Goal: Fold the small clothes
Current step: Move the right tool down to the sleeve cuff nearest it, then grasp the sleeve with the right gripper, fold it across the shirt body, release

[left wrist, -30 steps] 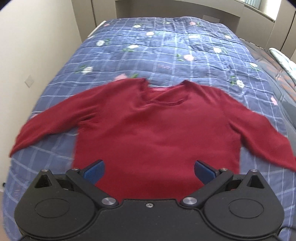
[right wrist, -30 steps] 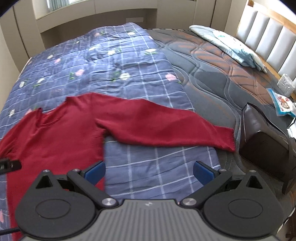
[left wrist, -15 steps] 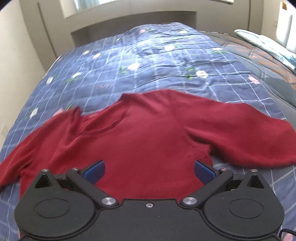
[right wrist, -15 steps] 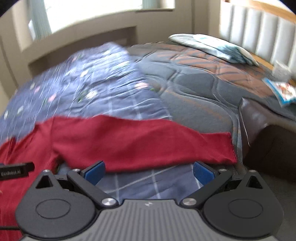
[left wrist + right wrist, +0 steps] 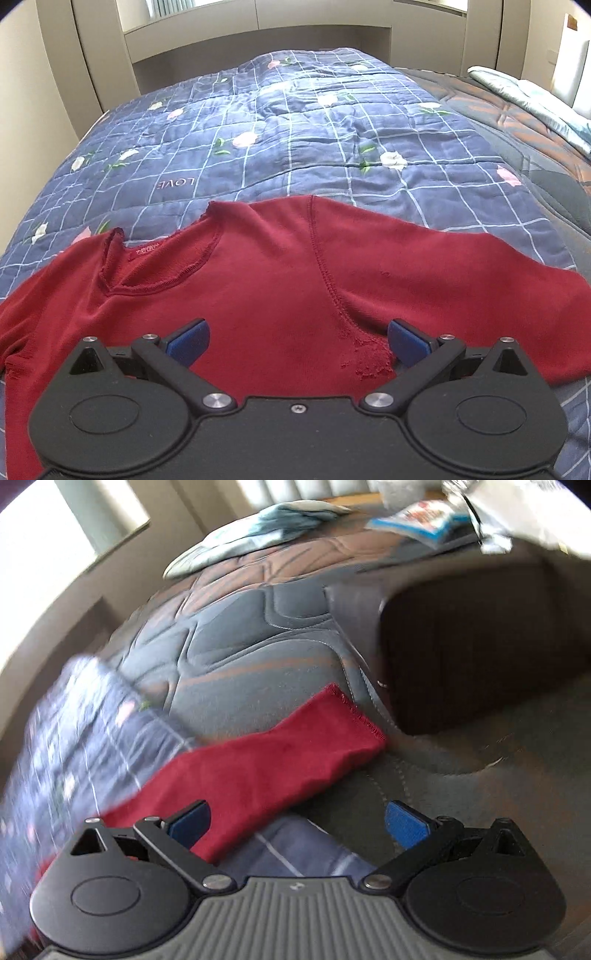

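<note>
A dark red long-sleeved sweater (image 5: 266,280) lies flat, front up, on a blue checked floral quilt (image 5: 295,122). My left gripper (image 5: 297,341) is open and empty, low over the sweater's chest beside the right armpit seam. The sweater's right sleeve (image 5: 266,764) reaches onto the grey mattress, its cuff (image 5: 354,716) near a dark brown bag. My right gripper (image 5: 297,821) is open and empty, just short of that sleeve; its left finger overlaps the sleeve in the view.
The grey-brown quilted mattress (image 5: 240,638) lies bare to the right of the quilt. A dark brown bag (image 5: 472,642) stands beside the cuff. A light blue pillow (image 5: 258,539) and a blue packet (image 5: 417,520) lie farther back. A beige wall (image 5: 33,110) runs along the left.
Both grippers swung right and came lower. The left one went from the sweater's middle to its right shoulder area. The right one went from the sleeve's middle to its cuff end.
</note>
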Demonstrator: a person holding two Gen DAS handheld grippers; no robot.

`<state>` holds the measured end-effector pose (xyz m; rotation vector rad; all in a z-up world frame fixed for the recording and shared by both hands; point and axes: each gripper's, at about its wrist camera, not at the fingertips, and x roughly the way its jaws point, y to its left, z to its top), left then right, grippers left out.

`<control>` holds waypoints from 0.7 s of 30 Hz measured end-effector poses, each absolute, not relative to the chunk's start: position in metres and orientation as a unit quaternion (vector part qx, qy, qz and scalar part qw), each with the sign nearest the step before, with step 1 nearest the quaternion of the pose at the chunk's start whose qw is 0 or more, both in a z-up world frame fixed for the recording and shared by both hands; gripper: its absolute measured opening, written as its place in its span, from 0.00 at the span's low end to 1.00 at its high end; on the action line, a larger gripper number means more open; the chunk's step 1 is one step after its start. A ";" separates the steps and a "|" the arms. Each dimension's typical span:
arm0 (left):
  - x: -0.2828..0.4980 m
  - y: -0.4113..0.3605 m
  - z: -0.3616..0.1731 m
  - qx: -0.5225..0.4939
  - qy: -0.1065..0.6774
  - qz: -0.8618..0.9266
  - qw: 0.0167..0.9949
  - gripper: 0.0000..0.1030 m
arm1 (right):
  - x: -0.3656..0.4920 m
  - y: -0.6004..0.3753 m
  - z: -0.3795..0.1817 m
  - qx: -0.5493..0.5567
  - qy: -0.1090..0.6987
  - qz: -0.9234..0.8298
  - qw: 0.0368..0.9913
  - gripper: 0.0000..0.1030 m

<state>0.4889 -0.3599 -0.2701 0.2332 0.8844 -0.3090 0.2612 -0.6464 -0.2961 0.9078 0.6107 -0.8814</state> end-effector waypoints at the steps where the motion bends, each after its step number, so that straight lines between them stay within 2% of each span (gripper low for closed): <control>1: 0.490 -0.360 -0.272 0.112 0.427 -0.149 0.885 0.99 | 0.265 -0.647 -0.298 0.415 0.279 -0.407 0.765 1.00; 5: 0.496 -0.360 -0.279 0.114 0.434 -0.146 0.881 0.99 | 0.274 -0.648 -0.305 0.415 0.267 -0.405 0.770 0.99; 7: 0.499 -0.360 -0.282 0.113 0.439 -0.144 0.880 0.99 | 0.277 -0.650 -0.309 0.425 0.261 -0.408 0.765 0.95; 8: 0.501 -0.359 -0.283 0.112 0.441 -0.143 0.879 0.99 | 0.278 -0.648 -0.312 0.430 0.257 -0.412 0.761 0.88; 11: 0.503 -0.359 -0.288 0.115 0.447 -0.141 0.876 0.99 | 0.278 -0.645 -0.318 0.442 0.246 -0.422 0.752 0.77; 19: 0.500 -0.350 -0.302 0.126 0.459 -0.145 0.867 0.99 | 0.271 -0.649 -0.323 0.465 0.206 -0.437 0.742 0.71; 21: 0.500 -0.347 -0.303 0.123 0.461 -0.149 0.866 0.99 | 0.265 -0.654 -0.325 0.480 0.192 -0.445 0.731 0.63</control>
